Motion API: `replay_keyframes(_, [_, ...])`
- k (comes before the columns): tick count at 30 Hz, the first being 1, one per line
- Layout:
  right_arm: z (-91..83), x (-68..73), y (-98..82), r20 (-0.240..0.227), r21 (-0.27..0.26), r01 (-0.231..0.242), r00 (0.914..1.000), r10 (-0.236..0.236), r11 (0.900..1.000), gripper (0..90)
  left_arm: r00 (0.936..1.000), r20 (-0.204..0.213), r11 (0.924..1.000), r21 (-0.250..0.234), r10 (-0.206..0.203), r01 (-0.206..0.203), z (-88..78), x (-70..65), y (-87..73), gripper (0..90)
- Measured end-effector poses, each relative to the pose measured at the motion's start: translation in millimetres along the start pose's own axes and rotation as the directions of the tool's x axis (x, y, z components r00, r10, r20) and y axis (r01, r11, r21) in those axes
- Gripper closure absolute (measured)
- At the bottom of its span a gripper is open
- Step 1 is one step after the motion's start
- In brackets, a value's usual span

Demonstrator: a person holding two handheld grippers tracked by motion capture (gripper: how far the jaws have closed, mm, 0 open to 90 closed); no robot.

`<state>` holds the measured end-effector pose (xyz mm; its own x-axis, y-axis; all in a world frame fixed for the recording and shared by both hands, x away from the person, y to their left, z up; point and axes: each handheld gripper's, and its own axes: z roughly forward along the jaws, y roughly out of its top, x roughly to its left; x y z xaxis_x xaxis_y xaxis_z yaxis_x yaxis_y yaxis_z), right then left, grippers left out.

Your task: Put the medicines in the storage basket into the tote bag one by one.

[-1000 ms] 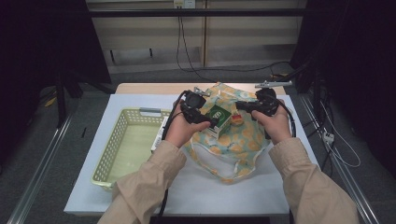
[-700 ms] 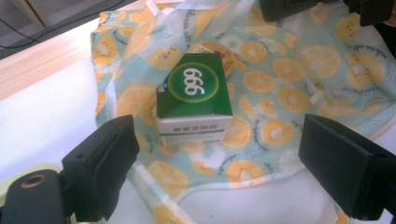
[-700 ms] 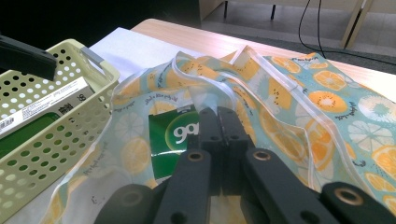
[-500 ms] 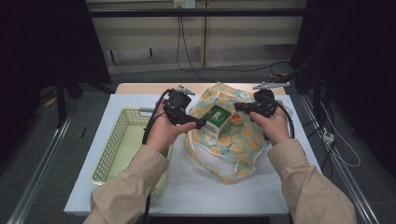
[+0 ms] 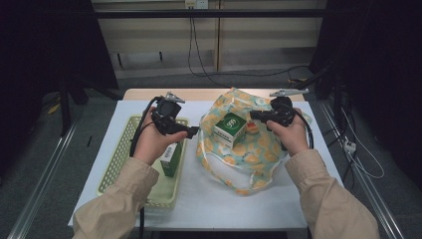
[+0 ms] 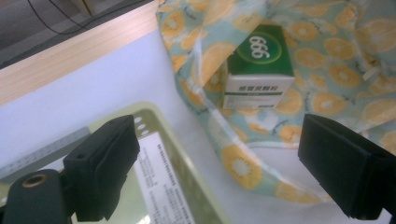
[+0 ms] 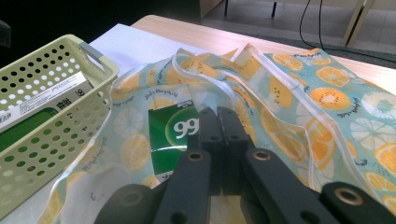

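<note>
Left part of the counter [image 5: 214, 199]: a pale green perforated basket [image 5: 119, 164] sits near the left edge, its long side running front to back. A green and white box [image 5: 171, 158] lies in it against the right wall; in the right gripper view a printed white face of this box [image 7: 44, 100] shows through the basket holes.

The left hand-held gripper [image 5: 191, 131] hangs over the right rim of the basket, jaws pointing right toward the bag. In the left gripper view its two black pads stand wide apart with nothing between them; below the gap lie the basket rim [image 6: 187, 154], bare counter and the bag's edge.

Middle of the counter: a fruit-print bag [image 5: 249, 149], light blue with orange slices, lies spread and rumpled, reaching from near the back edge toward the front. A second green and white box [image 5: 230, 128] rests on the bag's fabric, in its left half, green face up with a white round mark [image 6: 258, 46].

Right of that: the right hand-held gripper [image 5: 253, 115] is held over the bag's back part, pointing left, its tips just beside the second box. In the right gripper view the jaws are pressed together; whether bag fabric is pinched between them cannot be told.
</note>
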<state>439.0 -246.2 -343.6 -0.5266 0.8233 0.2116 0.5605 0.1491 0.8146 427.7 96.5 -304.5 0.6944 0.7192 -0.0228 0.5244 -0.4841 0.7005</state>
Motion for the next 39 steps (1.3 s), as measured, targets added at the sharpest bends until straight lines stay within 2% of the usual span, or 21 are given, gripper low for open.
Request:
replay_keyframes(6, [-1.7,-1.0,0.1,0.003,-0.002,-0.002,1.0000,0.002,1.000,90.0,0.9998,-0.018,1.0000,0.006,0.002,-0.002,-2.0,10.2,-12.8,11.9])
replay_keyframes(15, [0.7,0.0,-1.4,0.000,0.000,-0.002,1.0000,0.002,1.000,90.0,0.9998,-0.020,0.9998,0.021,-0.005,0.005,-0.7,19.7,-32.8,12.3])
replay_keyframes(22, [0.6,0.1,-1.6,0.005,0.002,0.000,1.0000,0.000,1.000,90.0,0.9994,-0.027,0.9984,0.052,-0.020,0.021,3.6,26.3,-47.4,12.9])
replay_keyframes(28, [0.9,-0.3,-2.5,0.005,0.002,-0.002,1.0000,0.002,1.000,90.0,0.9994,-0.028,0.9960,0.086,-0.020,0.022,11.3,26.2,-57.4,16.6])
replay_keyframes(32, [1.0,-1.1,-3.5,0.005,0.003,-0.005,1.0000,0.005,1.000,90.0,0.9989,-0.043,0.9916,0.127,-0.019,0.025,15.5,26.5,-64.2,24.0])
replay_keyframes(35, [0.3,-1.7,-3.5,0.006,0.001,0.000,1.0000,0.000,1.000,90.0,0.9990,-0.009,0.9887,0.143,-0.045,0.045,16.3,25.8,-70.2,30.3])
replay_keyframes(38, [0.2,-1.8,-3.7,0.008,0.007,0.002,1.0000,-0.002,1.000,90.0,0.9994,-0.013,0.9848,0.170,-0.032,0.033,17.4,23.8,-75.8,38.3])
replay_keyframes(39, [0.1,-1.8,-3.8,0.009,0.008,0.001,1.0000,-0.001,1.000,90.0,0.9995,-0.012,0.9829,0.181,-0.029,0.031,18.0,23.9,-77.5,44.1])
